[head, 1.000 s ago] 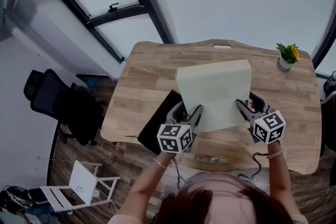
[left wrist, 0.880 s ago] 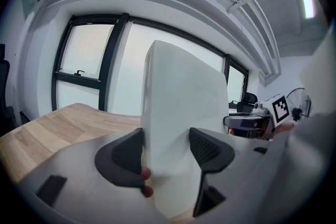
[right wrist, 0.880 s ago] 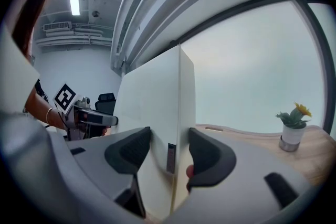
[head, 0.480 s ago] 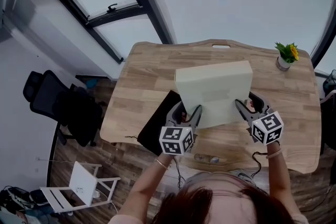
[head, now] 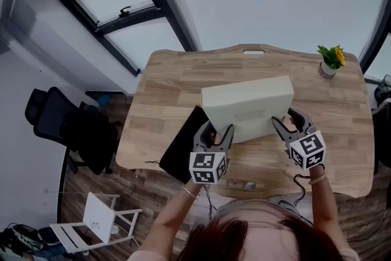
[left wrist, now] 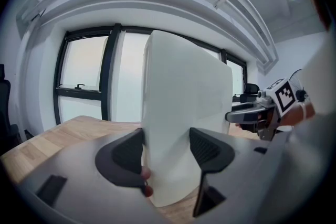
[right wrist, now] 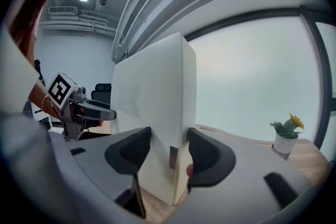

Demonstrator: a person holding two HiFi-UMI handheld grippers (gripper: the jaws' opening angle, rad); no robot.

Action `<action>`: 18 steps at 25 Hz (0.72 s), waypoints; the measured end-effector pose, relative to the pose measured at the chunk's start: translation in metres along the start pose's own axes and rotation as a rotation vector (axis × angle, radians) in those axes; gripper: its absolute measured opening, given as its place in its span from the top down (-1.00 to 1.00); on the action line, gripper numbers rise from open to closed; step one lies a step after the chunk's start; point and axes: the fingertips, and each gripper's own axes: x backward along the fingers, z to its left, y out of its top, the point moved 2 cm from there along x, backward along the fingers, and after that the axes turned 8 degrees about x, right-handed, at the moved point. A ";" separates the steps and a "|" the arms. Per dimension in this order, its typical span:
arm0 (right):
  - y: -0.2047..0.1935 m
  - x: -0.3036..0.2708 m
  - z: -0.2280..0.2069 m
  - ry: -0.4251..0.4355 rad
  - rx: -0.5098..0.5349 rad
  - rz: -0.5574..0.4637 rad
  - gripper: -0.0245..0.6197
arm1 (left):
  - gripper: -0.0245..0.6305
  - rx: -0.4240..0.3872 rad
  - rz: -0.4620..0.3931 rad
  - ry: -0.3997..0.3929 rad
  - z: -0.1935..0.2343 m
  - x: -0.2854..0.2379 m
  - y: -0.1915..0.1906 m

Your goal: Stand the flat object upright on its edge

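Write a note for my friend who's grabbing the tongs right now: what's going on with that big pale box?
Left tongs: shut on the pale box, at its left end.
Right tongs: shut on its right end.
Box: mid-table, up on its long edge, nearly upright.
Done: it is off its broad face.
Left: probably square it up, open both tongs gently, and check that it stands alone.

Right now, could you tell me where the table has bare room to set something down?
Bare wood lies on the table left of the white box, and on the right between the box and the potted plant. The near middle is crowded: the left gripper and right gripper clamp the box there, beside a black pad.
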 end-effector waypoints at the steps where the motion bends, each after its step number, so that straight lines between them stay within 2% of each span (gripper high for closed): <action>1: -0.001 0.000 0.001 -0.002 0.002 0.003 0.22 | 0.12 -0.004 0.000 0.001 0.000 0.000 0.000; 18: -0.012 0.001 0.011 -0.007 0.011 0.024 0.22 | 0.12 -0.016 0.001 -0.006 0.002 0.005 -0.015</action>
